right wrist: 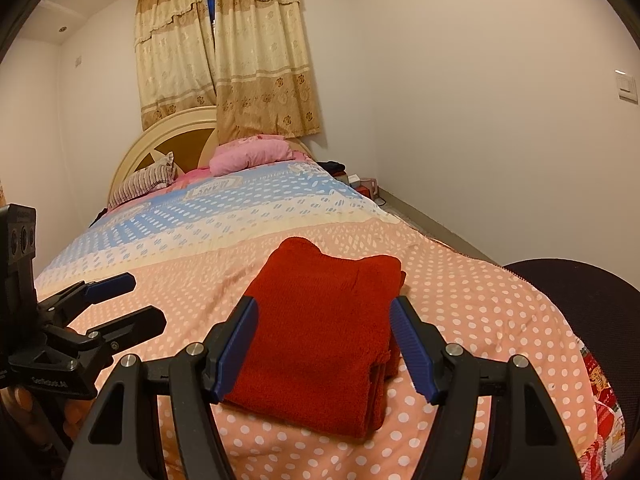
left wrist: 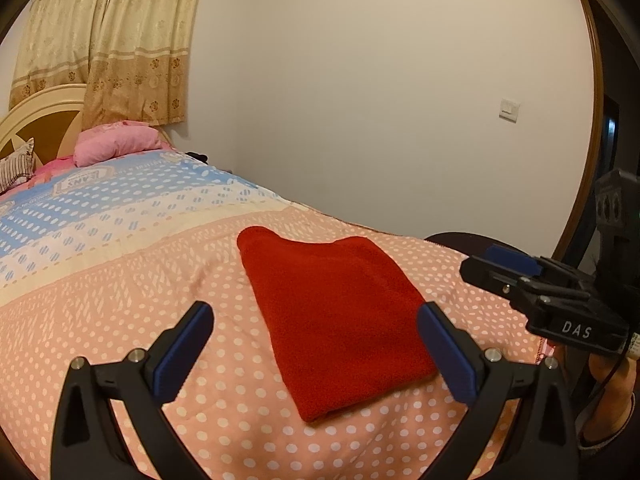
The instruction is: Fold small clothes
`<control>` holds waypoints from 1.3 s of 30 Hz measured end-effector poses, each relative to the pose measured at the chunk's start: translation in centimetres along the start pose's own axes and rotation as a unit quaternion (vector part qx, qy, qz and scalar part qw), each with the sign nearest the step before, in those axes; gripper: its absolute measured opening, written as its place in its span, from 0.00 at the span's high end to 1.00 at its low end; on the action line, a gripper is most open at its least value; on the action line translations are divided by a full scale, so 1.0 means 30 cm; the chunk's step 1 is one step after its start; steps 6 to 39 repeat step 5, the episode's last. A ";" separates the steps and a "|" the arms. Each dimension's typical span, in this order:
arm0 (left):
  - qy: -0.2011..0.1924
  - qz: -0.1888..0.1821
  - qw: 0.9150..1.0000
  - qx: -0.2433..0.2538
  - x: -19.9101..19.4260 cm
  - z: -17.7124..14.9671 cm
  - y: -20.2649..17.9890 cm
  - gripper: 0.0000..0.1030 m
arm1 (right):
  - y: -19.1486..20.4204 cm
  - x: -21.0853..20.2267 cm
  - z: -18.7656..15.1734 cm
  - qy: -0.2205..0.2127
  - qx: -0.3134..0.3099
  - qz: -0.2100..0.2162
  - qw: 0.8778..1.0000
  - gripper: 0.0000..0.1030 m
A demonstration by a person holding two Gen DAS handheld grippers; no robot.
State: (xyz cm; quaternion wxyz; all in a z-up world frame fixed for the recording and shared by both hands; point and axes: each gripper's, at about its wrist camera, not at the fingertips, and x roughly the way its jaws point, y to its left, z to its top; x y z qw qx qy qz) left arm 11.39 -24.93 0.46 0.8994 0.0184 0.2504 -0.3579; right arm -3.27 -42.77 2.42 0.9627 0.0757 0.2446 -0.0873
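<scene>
Plainly, both claws stand wide open and grip nothing. The left claw (left wrist: 316, 350) hovers low over the near end of the red cloth (left wrist: 334, 320), its blue pads to either side and clear of the fabric. The right claw (right wrist: 324, 350) frames the same cloth (right wrist: 320, 336) the same way; whether its left pad brushes the edge is hard to tell. The cloth lies folded into a thick, fuzzy rectangle on the bed (left wrist: 120, 320), near the foot, its stacked layers showing at the right edge. The bedcover is quilted, peach with white dots, then cream and blue bands. A dark chair (right wrist: 592, 304) past the bed's corner is cut off by the lens rim.
</scene>
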 end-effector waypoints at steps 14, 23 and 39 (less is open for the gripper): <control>-0.006 -0.006 1.000 0.010 -0.008 -0.002 -0.009 0.00 | -0.004 0.010 -0.001 0.004 0.002 0.000 1.000 0.33; -0.006 -0.006 1.000 0.010 -0.008 -0.002 -0.009 0.00 | -0.004 0.010 -0.001 0.004 0.002 0.000 1.000 0.33; -0.006 -0.006 1.000 0.010 -0.008 -0.002 -0.009 0.00 | -0.004 0.010 -0.001 0.004 0.002 0.000 1.000 0.33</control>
